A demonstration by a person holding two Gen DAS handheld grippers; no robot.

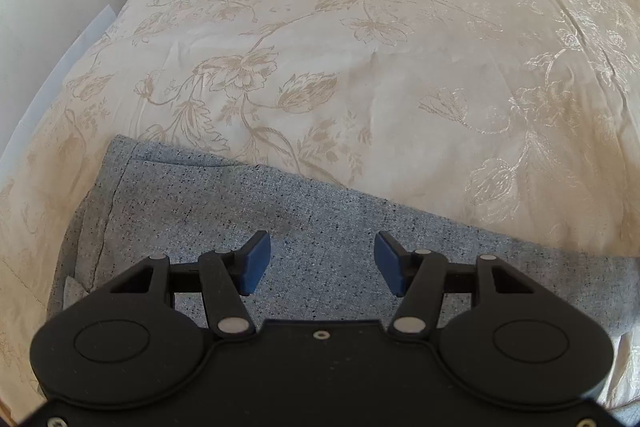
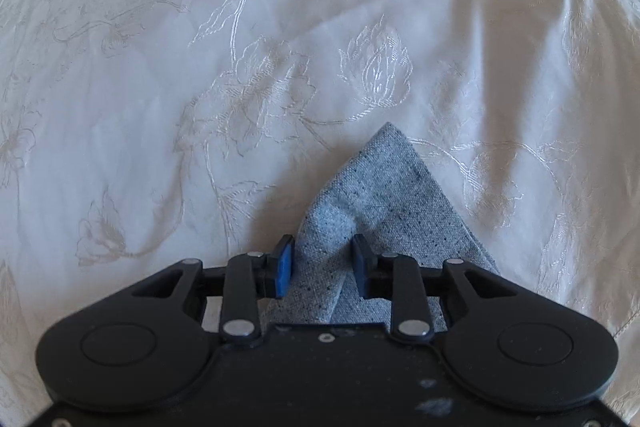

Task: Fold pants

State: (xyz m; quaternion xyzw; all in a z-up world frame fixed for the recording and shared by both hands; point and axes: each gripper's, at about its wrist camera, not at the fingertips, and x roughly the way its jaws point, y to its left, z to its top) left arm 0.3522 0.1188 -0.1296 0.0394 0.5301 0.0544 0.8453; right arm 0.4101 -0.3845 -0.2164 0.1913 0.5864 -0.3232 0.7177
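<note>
Right tool [image 2: 323, 267] is pinching a raised corner of the grey pants [image 2: 384, 195] on the bed [image 2: 160, 67]; left tool [image 1: 322, 263] is hovering open above them. Carry the corner over slowly, aligning edges.

Left gripper [image 1: 322, 263] is angled steeply down with its two blue pads [image 1: 256, 263] spread wide apart, nothing between them, black linkage arms splayed out to either side. Right gripper [image 2: 324, 267] points down even more steeply, and its blue-faced fingers [image 2: 285, 267] are drawn in close, pinching a raised ridge of the grey pants [image 2: 384, 187] between them. The fabric bunches up between the jaws, so that one's gripping.
</note>
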